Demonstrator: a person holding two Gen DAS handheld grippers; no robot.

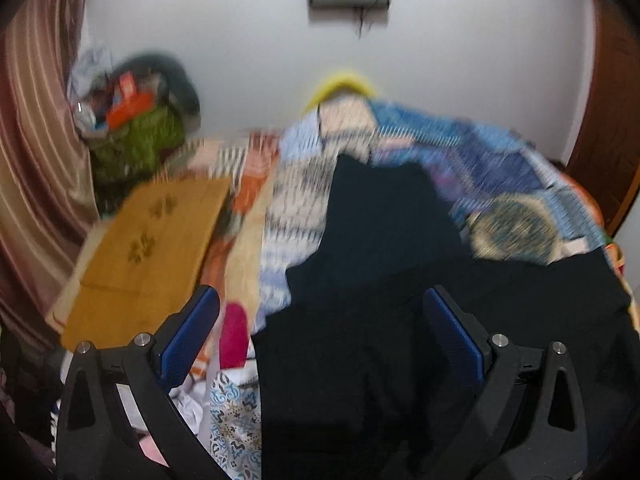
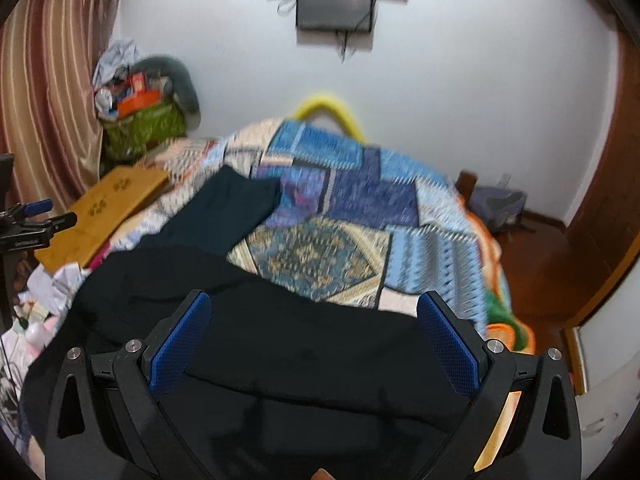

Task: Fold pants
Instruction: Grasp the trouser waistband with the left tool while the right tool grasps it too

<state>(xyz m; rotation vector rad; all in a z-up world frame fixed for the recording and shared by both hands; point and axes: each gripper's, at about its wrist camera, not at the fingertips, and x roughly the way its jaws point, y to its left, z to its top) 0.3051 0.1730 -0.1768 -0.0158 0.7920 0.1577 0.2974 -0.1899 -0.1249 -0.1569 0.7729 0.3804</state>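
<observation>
Presently: bed (image 2: pixel 448 216), patchwork-covered, carrying the load. Black pants (image 2: pixel 280 320) spread across near end, one leg stretched toward the wall, apparently unfolded; folding seemingly all left to do. Left gripper (image 1: pixel 320 336) fingers parted, gripping nothing. Right gripper (image 2: pixel 316 340) likewise, over the fabric.
</observation>
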